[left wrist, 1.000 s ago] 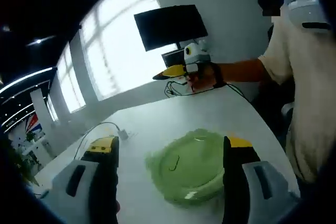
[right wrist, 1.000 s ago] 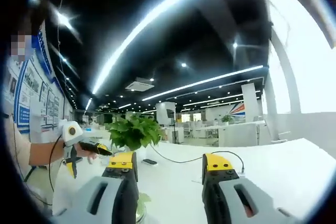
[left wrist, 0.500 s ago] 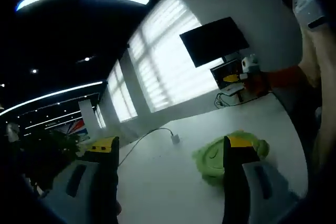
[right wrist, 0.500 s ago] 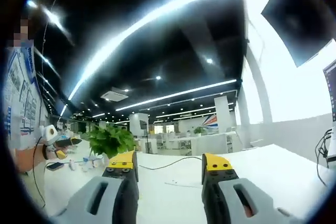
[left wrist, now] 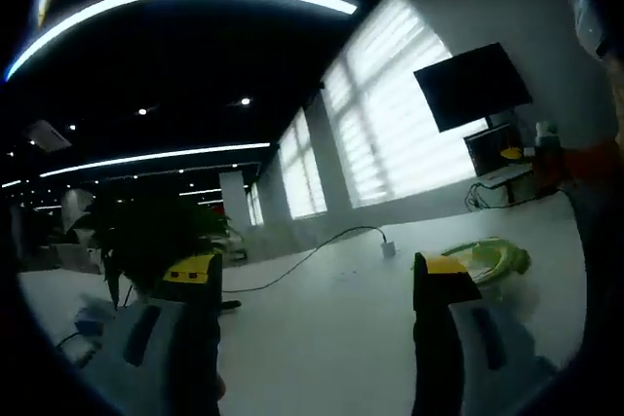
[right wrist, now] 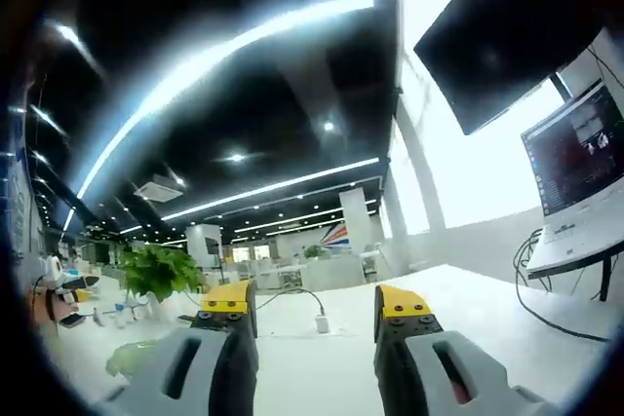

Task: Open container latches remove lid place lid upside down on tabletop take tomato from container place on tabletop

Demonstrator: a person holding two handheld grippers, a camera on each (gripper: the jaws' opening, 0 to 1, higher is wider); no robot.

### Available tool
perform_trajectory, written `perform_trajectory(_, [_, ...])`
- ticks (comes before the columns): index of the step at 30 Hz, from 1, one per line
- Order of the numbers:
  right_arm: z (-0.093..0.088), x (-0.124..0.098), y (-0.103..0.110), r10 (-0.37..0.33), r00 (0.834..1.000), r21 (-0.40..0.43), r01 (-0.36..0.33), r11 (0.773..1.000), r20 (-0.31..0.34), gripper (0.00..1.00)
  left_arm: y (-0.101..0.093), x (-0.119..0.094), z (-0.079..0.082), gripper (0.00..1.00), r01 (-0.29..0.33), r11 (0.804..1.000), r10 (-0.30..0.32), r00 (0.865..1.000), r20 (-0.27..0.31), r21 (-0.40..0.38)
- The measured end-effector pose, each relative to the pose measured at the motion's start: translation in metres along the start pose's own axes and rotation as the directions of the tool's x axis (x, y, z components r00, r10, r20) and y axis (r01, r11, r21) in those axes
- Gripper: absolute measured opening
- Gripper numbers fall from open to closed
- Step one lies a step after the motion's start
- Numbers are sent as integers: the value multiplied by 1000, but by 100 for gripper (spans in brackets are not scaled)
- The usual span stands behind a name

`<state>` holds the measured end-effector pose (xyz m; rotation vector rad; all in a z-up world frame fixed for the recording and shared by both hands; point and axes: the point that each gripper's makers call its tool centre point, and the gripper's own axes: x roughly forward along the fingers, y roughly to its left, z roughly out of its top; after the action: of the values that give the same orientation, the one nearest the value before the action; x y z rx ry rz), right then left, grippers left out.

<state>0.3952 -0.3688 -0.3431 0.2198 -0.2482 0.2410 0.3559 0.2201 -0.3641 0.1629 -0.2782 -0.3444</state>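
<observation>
A round pale-green container (left wrist: 486, 258) sits on the white tabletop (left wrist: 331, 338), just right of my left gripper's right jaw in the left gripper view. My left gripper (left wrist: 314, 280) is open, with only bare table between its yellow-tipped jaws. At the far right a hand holds the right gripper (left wrist: 526, 154) above the table. In the right gripper view my right gripper (right wrist: 314, 309) is open and holds nothing. The green container (right wrist: 132, 358) is low on the left, and the left gripper (right wrist: 60, 284) is small at the far left.
A black monitor (left wrist: 473, 85) hangs on the wall above a laptop (right wrist: 580, 204) on a desk. A white adaptor (left wrist: 388, 248) with its cable lies on the table. A potted plant (right wrist: 156, 270) stands at the table's far side.
Both cameras have swung: the container has slid to the right edge of the left gripper view, and the right gripper view now takes in the monitor and laptop. Both grippers stay open.
</observation>
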Motion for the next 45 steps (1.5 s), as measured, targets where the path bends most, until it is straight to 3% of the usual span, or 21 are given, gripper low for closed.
perform_trajectory(7, [-17,-27,-20,-83,996,8,83,996,-13,42,3,-15,-12,76,-65,998,65,997,-31,16])
perform_trajectory(14, [-16,-38,-29,-123,992,-35,122,992,-21,42,6,-27,-17,76,-140,990,140,990,-30,3])
perform_trajectory(20, [-21,-41,-32,-137,990,4,137,991,-28,42,2,-25,-16,75,-133,991,133,990,-34,6])
perform_trajectory(24, [-32,-47,-38,-177,983,118,182,976,-50,40,1,-23,-12,75,-127,992,127,992,-23,3])
perform_trajectory(30, [-27,-48,-43,-190,981,124,194,973,-39,40,3,-26,-14,75,-128,992,128,991,-24,3])
perform_trajectory(35, [-16,-33,-34,-159,986,136,164,977,-50,40,4,-30,-17,74,-142,990,142,990,-25,-5])
perform_trajectory(45, [-22,12,25,-7,993,68,15,998,-116,40,1,-35,-21,73,-149,989,150,988,-33,19])
